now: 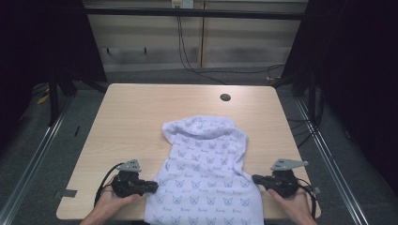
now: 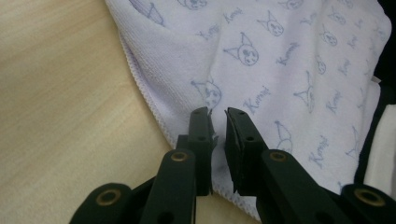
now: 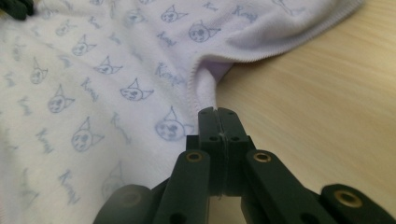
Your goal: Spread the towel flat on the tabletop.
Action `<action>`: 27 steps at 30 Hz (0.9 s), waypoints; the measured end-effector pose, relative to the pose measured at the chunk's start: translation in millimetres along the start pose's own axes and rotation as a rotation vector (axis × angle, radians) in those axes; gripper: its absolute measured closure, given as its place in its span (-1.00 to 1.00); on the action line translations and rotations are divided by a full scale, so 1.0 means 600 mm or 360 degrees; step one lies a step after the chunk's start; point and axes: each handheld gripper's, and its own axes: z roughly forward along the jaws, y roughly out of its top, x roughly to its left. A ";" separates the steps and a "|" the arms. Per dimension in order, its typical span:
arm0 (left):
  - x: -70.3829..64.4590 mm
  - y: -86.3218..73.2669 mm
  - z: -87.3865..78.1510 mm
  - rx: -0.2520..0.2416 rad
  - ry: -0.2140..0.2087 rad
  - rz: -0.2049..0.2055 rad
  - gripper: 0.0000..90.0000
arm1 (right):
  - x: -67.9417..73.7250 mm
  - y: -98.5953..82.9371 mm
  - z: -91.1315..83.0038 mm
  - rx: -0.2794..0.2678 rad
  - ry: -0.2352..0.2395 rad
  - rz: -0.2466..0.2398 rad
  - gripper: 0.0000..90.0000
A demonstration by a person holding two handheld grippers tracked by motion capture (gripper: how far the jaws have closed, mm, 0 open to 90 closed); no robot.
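Towel (image 1: 202, 173) lies rumpled on the table's (image 1: 141, 117) near half, nr edge overhanging. R gripper (image 3: 217, 111) clamped on its hem; L gripper (image 2: 217, 113) jaws slightly apart over the other edge, not pinched yet. Spreading/folding prob. all left.

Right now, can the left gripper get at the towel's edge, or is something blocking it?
Probably yes. The left gripper sits right at the towel hem, jaws slightly apart over the fabric, with bare table beside it and nothing between. The right gripper is already shut on the opposite edge.
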 end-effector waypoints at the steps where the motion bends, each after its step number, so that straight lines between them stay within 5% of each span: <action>1: -0.002 -0.001 0.000 0.0002 -0.0019 -0.0003 0.79 | -0.004 -0.008 -0.011 -0.0011 0.0009 0.0033 1.00; 7: -0.031 -0.005 0.007 0.0061 -0.0114 0.0040 0.71 | 0.011 -0.052 -0.042 0.0096 0.0015 0.0054 0.97; 11: -0.040 -0.008 0.002 0.0091 -0.0162 0.0049 0.65 | 0.011 -0.048 -0.048 0.0016 0.0025 0.0070 0.62; 15: -0.026 0.009 -0.005 -0.0038 -0.0157 0.0040 0.65 | 0.001 -0.028 -0.021 0.0031 0.0023 0.0082 0.38; 19: 0.000 0.046 0.007 -0.0128 -0.0064 0.0025 0.69 | -0.011 0.004 0.014 0.0009 -0.0100 0.0040 0.30; 22: 0.011 0.070 0.037 -0.0103 -0.0007 0.0037 0.68 | -0.023 0.034 0.030 -0.0087 -0.0108 0.0044 0.34; 25: 0.013 0.081 0.070 -0.0031 -0.0033 0.0027 0.68 | -0.030 0.057 0.050 -0.0118 -0.0092 0.0033 0.39; 27: -0.002 0.079 0.081 0.0024 -0.0091 0.0084 0.68 | -0.034 0.067 0.068 -0.0119 -0.0015 0.0036 0.43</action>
